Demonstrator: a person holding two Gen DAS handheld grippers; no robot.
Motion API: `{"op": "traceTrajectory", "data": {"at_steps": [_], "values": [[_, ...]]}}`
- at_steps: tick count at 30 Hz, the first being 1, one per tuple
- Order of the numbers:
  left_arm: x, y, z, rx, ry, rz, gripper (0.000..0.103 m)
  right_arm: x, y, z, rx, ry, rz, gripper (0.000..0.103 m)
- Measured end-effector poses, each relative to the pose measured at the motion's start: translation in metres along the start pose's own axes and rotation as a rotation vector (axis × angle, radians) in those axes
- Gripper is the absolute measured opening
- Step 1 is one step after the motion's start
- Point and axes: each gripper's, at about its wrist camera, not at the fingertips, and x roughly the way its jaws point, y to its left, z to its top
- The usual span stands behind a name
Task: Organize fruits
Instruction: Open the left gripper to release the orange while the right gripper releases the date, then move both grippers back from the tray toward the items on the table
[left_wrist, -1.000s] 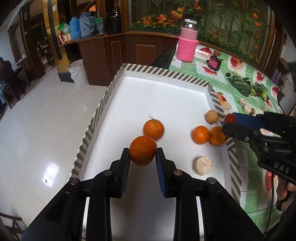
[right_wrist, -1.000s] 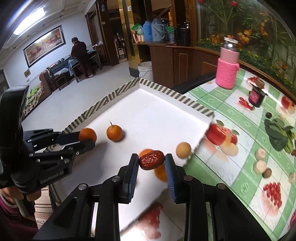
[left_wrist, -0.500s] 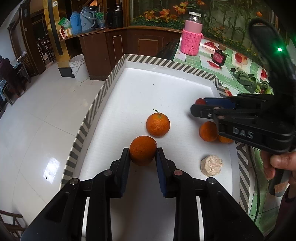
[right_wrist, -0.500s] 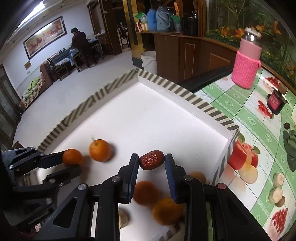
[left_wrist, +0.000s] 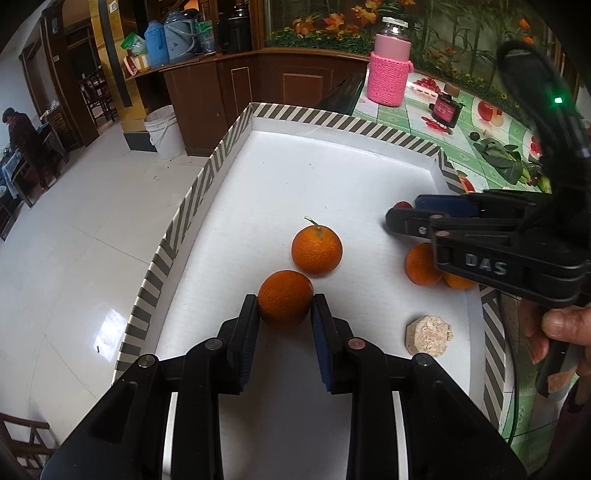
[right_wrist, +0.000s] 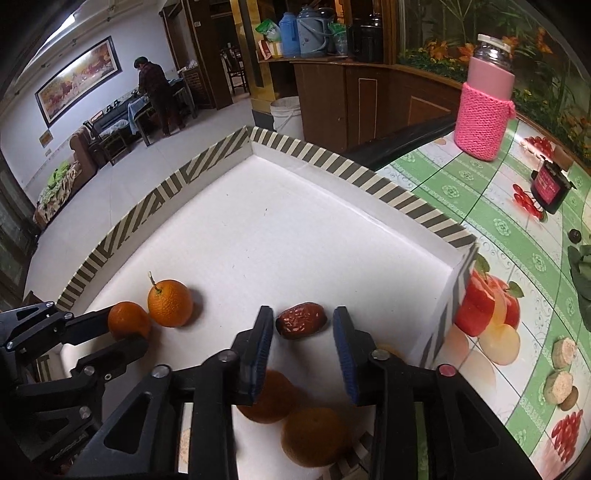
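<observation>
A white tray with a striped rim (left_wrist: 221, 155) holds the fruit. My left gripper (left_wrist: 284, 301) is shut on an orange (left_wrist: 285, 295) that rests low on the tray floor, just in front of a stemmed orange (left_wrist: 316, 250). My right gripper (right_wrist: 303, 319) hovers over the tray's right side and its jaws are opening. A dark red date (right_wrist: 301, 320) lies between them on the tray, with a gap at the right pad (right_wrist: 341, 332). Two more oranges (right_wrist: 271, 397) sit under the right gripper.
A beige round cake piece (left_wrist: 428, 334) lies at the tray's right front. The green fruit-print tablecloth (right_wrist: 517, 229) carries a pink knitted bottle (right_wrist: 484, 110), a small dark jar (right_wrist: 548, 184) and leafy greens (left_wrist: 498, 158). A person stands far off in the room (right_wrist: 155, 96).
The right gripper came in over the tray from the right, sank with the date, and its jaws have widened off it. The left gripper with its orange stayed almost where it was.
</observation>
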Motion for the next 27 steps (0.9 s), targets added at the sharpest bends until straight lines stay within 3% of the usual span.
{"op": "traceTrajectory", "data": {"at_steps": [2, 9, 17, 27], "values": [[0.0, 0.0, 0.0, 0.0, 0.001, 0.006, 0.029, -0.006, 0.0, -0.002, 0.002, -0.005, 0.0, 0.04], [-0.009, -0.005, 0.002, -0.003, -0.039, 0.02, 0.063, -0.032, -0.005, -0.014, 0.037, -0.044, -0.014, 0.045], [-0.019, -0.017, 0.004, 0.011, -0.072, 0.018, 0.066, -0.061, -0.004, -0.033, 0.049, -0.087, -0.032, 0.061], [-0.032, -0.044, 0.005, 0.037, -0.105, -0.034, 0.068, -0.094, -0.034, -0.06, 0.129, -0.114, -0.068, 0.067]]}}
